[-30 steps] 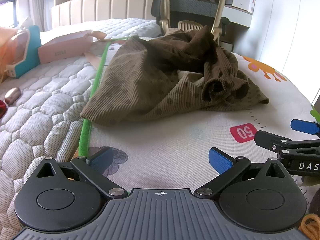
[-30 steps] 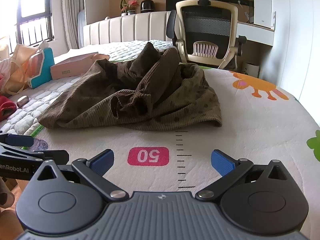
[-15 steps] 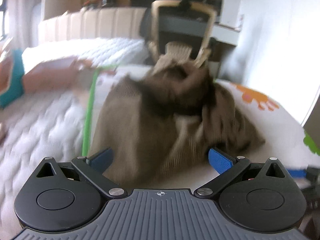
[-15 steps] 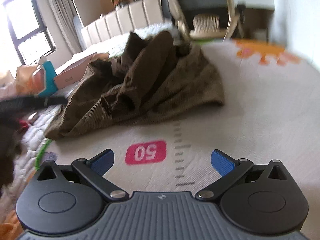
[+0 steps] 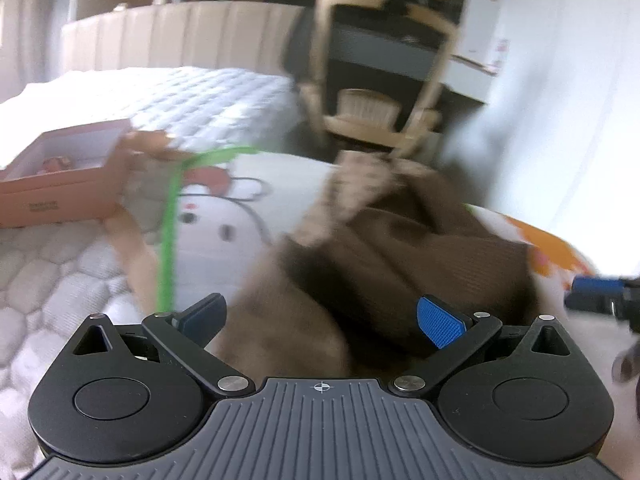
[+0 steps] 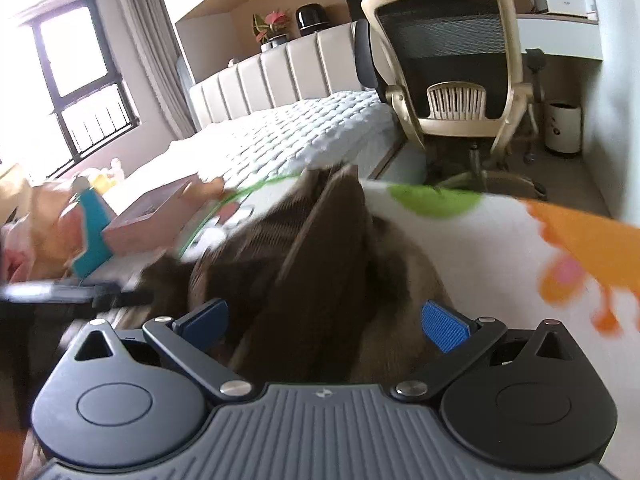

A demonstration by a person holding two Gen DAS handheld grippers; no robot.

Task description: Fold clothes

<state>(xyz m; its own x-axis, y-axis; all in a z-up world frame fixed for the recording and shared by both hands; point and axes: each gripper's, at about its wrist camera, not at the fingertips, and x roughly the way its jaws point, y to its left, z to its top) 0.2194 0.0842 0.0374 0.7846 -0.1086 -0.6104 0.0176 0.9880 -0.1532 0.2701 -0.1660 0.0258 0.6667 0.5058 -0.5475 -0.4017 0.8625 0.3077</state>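
We see the bed (image 6: 304,136) first, its quilted white mattress running back to a padded cream headboard (image 6: 280,68). Over the near part lies a printed play mat (image 5: 240,216) with a green border, a cartoon face and an orange figure; motion blur smears most of the print in both views.

The brown garment (image 5: 360,276) is heaped on the mat, toward its right side in the left wrist view, with the cartoon face bare to its left. Ribbed cloth is legible in the right wrist view (image 6: 320,280), but we cannot make out sleeves, collar or hem, and its near part is hidden behind both gripper bodies.

Beyond the foot of the mat stands an office chair (image 6: 452,64) with a cream frame and dark mesh back, sharp in the right view, streaked in the left. A pink box (image 5: 60,180) sits on the mattress by the mat's left edge, cut off by the frame.

Our left gripper (image 5: 320,320) has its blue pads spread wide, with garment showing in the gap; whether the pads touch cloth we cannot tell. Our right gripper (image 6: 324,320) is likewise spread wide above a raised fold of the garment, grasping nothing that we can see. Each gripper appears only as a blurred dark bar at the edge of the other's view.
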